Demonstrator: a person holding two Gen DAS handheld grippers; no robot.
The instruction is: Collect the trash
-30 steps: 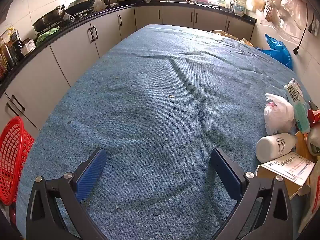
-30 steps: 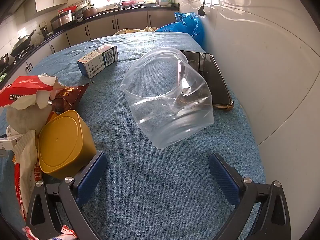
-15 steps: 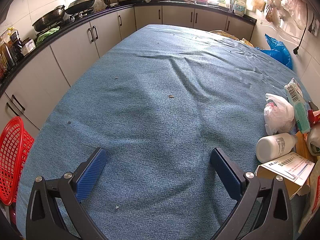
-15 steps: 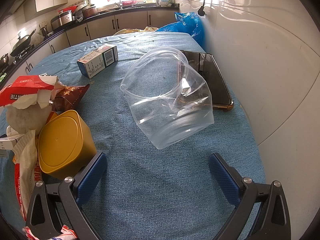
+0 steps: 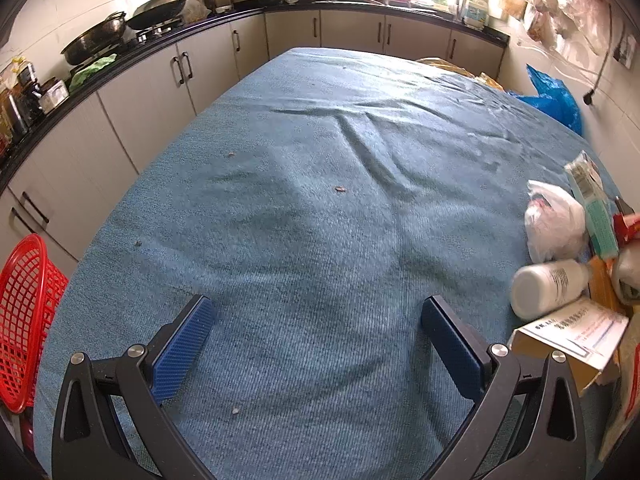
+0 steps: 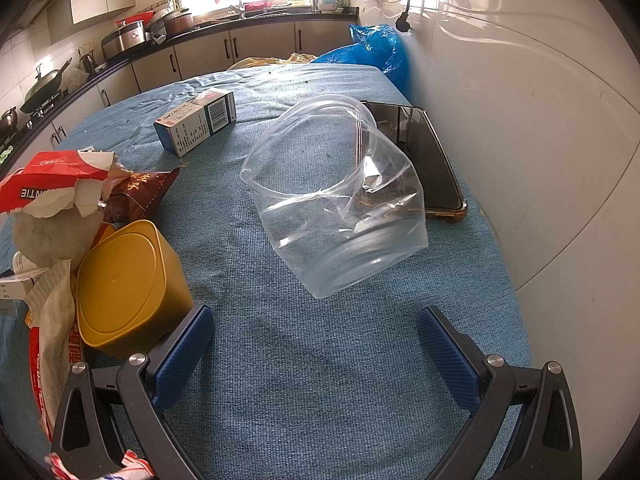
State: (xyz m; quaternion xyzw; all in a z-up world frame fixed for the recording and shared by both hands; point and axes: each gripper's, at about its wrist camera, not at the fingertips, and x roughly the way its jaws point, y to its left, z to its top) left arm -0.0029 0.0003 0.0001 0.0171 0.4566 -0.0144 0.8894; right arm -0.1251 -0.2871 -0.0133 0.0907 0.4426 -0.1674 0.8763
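Both the left gripper (image 5: pixel 316 336) and the right gripper (image 6: pixel 314 340) have jaws spread wide, holding nothing. Trash lies on the blue cloth (image 6: pixel 320 380).

Risk: the clear plastic tub (image 6: pixel 336 204) lies tilted against one phone (image 6: pixel 424 160); a careless grab may drag the phone (not trash).

Count: one tub, one yellow container (image 6: pixel 124 284), one carton (image 6: pixel 196 122), one white bottle (image 5: pixel 548 286), one red basket (image 5: pixel 24 320).

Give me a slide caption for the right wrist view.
Open right gripper faces a clear plastic jar lying on the blue tablecloth.
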